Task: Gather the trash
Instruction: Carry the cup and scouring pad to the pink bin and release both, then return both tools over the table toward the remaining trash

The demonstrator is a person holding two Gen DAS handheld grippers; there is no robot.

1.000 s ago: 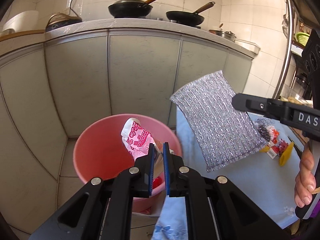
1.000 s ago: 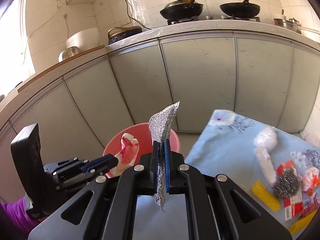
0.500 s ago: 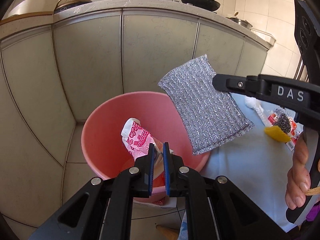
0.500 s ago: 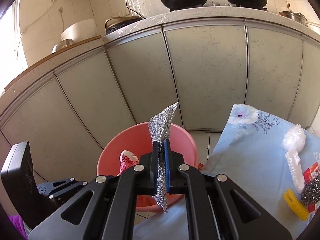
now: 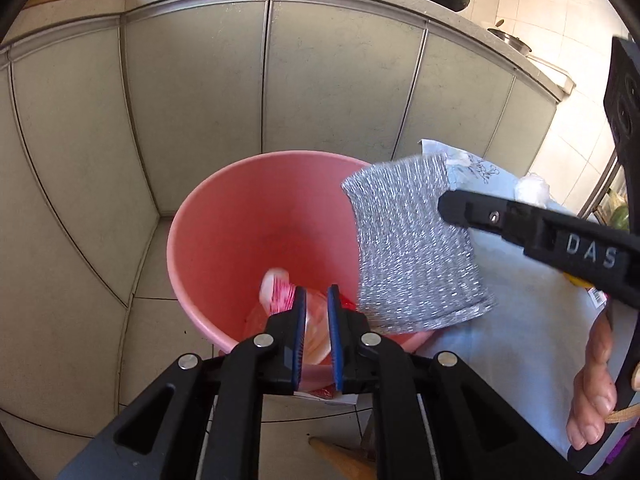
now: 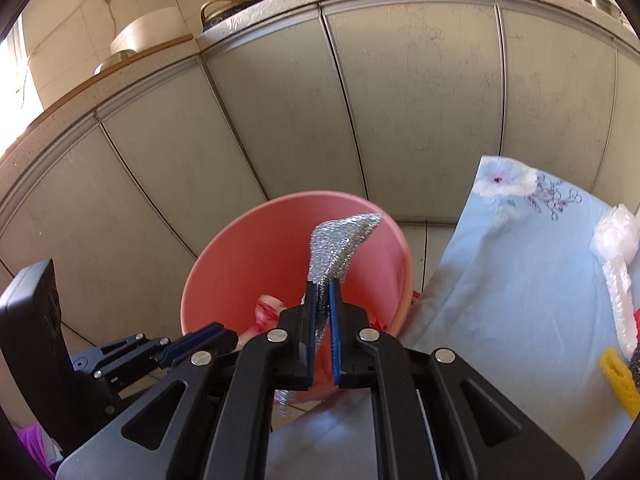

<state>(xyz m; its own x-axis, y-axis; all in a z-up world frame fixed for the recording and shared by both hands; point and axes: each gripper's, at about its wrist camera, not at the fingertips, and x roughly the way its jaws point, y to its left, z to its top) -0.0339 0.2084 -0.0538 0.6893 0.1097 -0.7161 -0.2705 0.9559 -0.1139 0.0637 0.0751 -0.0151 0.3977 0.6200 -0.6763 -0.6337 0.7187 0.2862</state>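
Observation:
A pink bucket (image 5: 224,216) stands on the floor by the cabinets; it also shows in the right wrist view (image 6: 240,256). My left gripper (image 5: 317,300) is over the bucket, slightly open, and the pink-and-white wrapper (image 5: 276,290) lies loose in the bucket below it. My right gripper (image 6: 323,292) has its jaws a little apart around a silver mesh scouring cloth (image 6: 340,240), which hangs over the bucket's right rim (image 5: 412,248). The cloth still sits between the pads.
A table with a light blue flowered cloth (image 6: 520,280) stands right of the bucket, with a white plastic wad (image 6: 616,240), a yellow piece (image 6: 618,376) and other scraps on it. Grey cabinet doors (image 5: 340,80) rise behind the bucket. Pans sit on the counter.
Both grippers moved closer over the bucket. My left gripper opened slightly and the wrapper dropped into the bucket. My right gripper's jaws have parted a little around the silver cloth.

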